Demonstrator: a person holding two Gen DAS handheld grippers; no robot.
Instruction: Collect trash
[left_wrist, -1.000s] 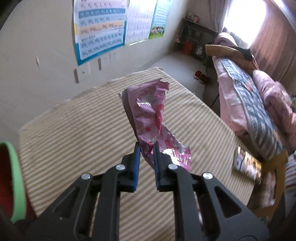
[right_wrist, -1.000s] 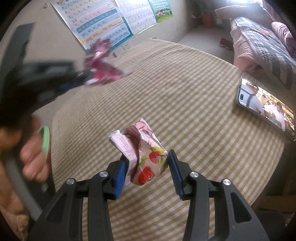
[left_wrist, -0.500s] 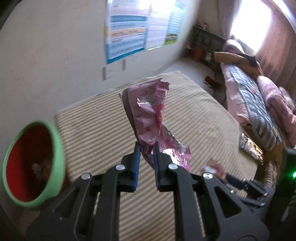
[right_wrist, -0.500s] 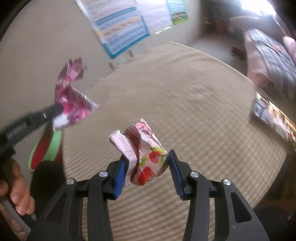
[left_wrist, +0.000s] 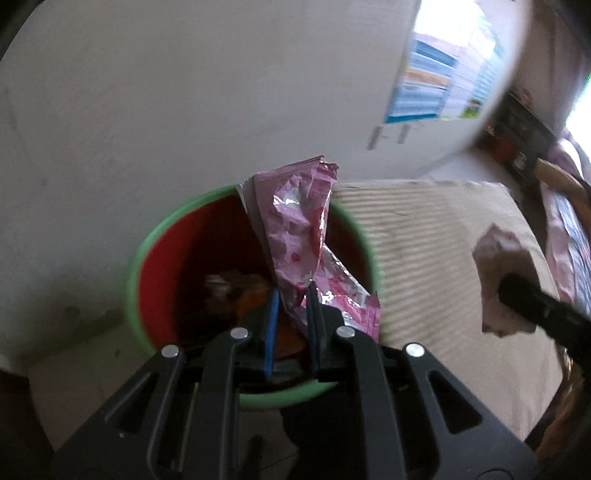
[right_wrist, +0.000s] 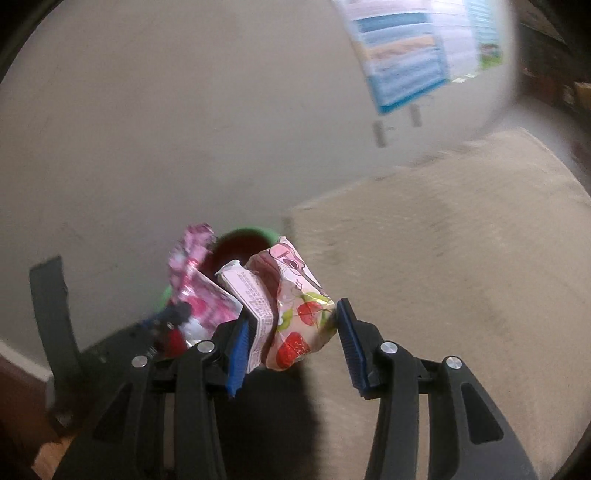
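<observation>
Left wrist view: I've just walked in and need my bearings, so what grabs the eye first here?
The crumpled pink foil wrapper pinched in the left gripper, right above the green-rimmed red bin by the wall. At the right edge, the right gripper carries a strawberry-print snack packet over the striped tablecloth.

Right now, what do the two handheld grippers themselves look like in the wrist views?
Both look alike. The left gripper and the right gripper each have two black plastic fingers with triangular cut-outs, silver round screw heads at the linkage joints, and blue ribbed pads on the inner faces. No cables, markings or sleeves are visible in either view.
</observation>
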